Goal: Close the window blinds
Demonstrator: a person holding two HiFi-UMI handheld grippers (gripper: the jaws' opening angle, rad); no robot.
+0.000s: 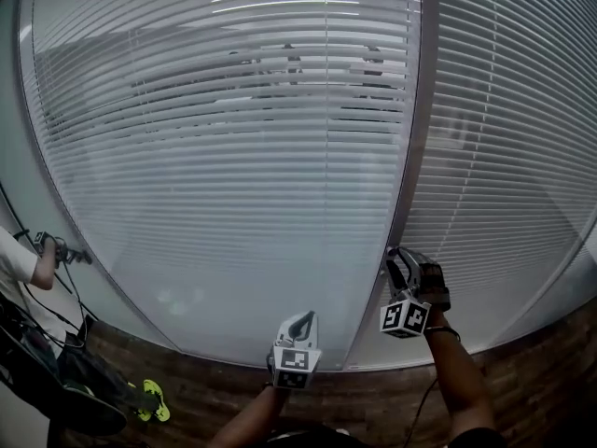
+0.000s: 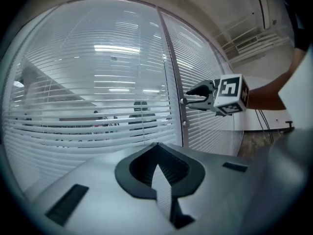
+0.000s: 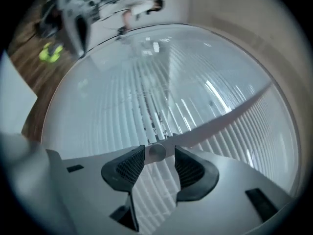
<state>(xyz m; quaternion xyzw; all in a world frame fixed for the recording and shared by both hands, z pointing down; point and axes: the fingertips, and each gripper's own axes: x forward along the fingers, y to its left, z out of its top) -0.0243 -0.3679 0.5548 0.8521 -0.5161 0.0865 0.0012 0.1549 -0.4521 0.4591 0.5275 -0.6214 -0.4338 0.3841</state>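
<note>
At 8 o'clock in the head view a person (image 1: pixel 17 261) stands by the glass edge, with a yellow thing (image 1: pixel 155 402) on the brown floor (image 1: pixel 373 401) beside them. The strip of floor along the glass is otherwise free. The blinds (image 1: pixel 224 147) fill the wide pane from 9 to 1 o'clock, and dim figures show between their slats. At 6 o'clock the left claw (image 1: pixel 302 320) hangs short of the glass, its jaws together on nothing. A grey post (image 1: pixel 409 175) runs from 1 to 5 o'clock. At 5 o'clock the right claw (image 1: pixel 398 258) sits at this post with its jaws wide apart. A round knob (image 3: pixel 156 152) stands between them with a gap on each side. More slats cover the pane at 3 o'clock.
</note>
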